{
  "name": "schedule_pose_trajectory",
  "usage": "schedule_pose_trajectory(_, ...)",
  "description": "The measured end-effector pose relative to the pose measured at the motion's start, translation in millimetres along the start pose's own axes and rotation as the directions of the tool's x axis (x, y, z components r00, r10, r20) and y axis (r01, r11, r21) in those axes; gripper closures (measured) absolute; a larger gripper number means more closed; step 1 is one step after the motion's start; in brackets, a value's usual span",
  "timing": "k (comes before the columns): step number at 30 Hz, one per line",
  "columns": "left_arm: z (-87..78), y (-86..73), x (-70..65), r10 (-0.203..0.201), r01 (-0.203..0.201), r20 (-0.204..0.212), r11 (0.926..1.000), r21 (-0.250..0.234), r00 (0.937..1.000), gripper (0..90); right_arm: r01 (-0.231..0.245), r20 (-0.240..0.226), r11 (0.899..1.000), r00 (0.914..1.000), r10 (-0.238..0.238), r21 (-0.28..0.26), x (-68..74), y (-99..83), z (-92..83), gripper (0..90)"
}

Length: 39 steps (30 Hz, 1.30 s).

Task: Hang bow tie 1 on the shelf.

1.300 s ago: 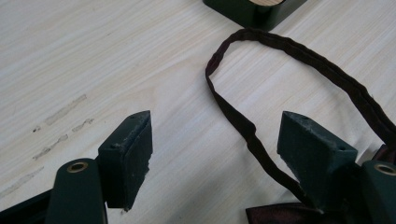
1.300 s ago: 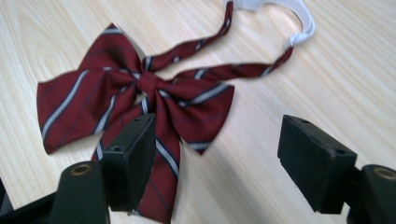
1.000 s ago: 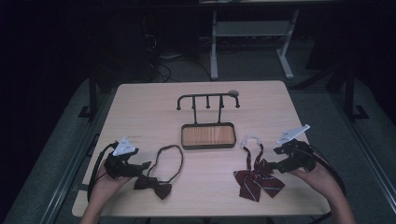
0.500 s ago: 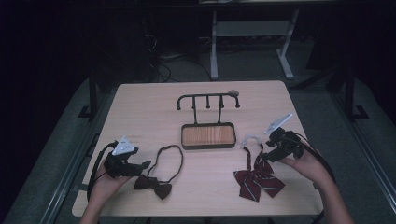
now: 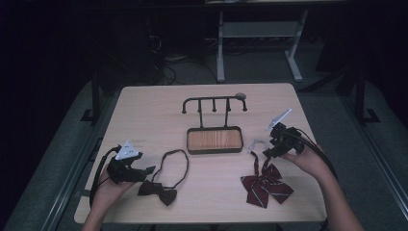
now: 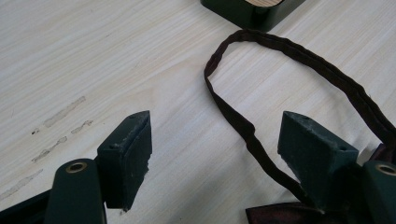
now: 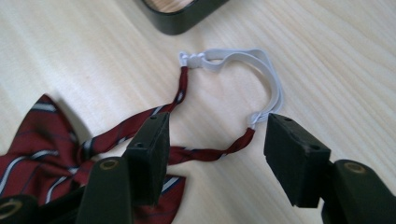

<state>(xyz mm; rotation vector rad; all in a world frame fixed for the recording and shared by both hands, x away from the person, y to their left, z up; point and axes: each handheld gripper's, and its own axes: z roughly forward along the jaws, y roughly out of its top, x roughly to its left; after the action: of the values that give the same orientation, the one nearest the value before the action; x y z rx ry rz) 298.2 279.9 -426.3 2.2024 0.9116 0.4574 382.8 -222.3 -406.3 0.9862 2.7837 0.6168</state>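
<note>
A: Two bow ties lie on the pale wood-grain table [image 5: 154, 110]. At about seven o'clock from the tray is the dark brown bow tie [image 5: 159, 191], a matte fabric knot with a narrow stitched neck band [image 6: 261, 44] curving in a loop toward the tray.

B: And the other one?

A: At about five o'clock from the tray: a striped bow tie [image 5: 265, 185], dark red with thin white and dark stripes, smooth fabric with pointed tails. Its twisted red strap [image 7: 212, 151] joins a flat white elastic band [image 7: 261, 70] ending in a small white plastic clasp.

B: The tray itself?

A: The rack tray [image 5: 214, 140] is a rounded rectangle with a dark rim and a reddish wood-grain floor; a thin dark bar with four short pegs [image 5: 214, 102] rises behind it.

B: Grippers?

A: The left gripper [image 5: 144, 172] has its jaws spread wide, resting just beside the brown tie at its nine o'clock; in the left gripper view the band runs between the blocky dark pads, untouched. The right gripper [image 5: 267, 150] has been closing its jaws, yet they remain apart, straddling the red strap near the white elastic without pressing it.

B: Any writing?

A: None I can read; scuff marks [image 6: 60, 126] streak the tabletop.
</note>
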Motion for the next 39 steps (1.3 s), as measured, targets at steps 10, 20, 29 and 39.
schedule_pose_trajectory(10,-0.2,-0.3,1.2,-0.001,0.001,0.003,1.0000,0.005,1.0000,26.6,-0.045,0.036,0.997,0.9984,0.043,0.066,-13.0,9.5,20.2,47.3)
schedule_pose_trajectory(20,-1.0,0.3,0.3,-0.004,0.004,0.002,1.0000,-0.006,1.0000,26.5,-0.097,0.068,0.989,0.9937,0.090,0.112,-21.3,12.0,30.1,57.1)
schedule_pose_trajectory(29,-0.1,0.2,0.2,-0.001,0.001,0.003,1.0000,0.000,1.0000,26.4,-0.121,0.069,0.981,0.9913,0.112,0.149,-23.9,10.8,37.2,64.4)
schedule_pose_trajectory(39,-0.8,0.3,0.5,-0.003,0.003,0.001,1.0000,-0.003,1.0000,26.2,-0.113,0.070,0.978,0.9922,0.102,0.174,-22.5,12.4,42.6,70.7)
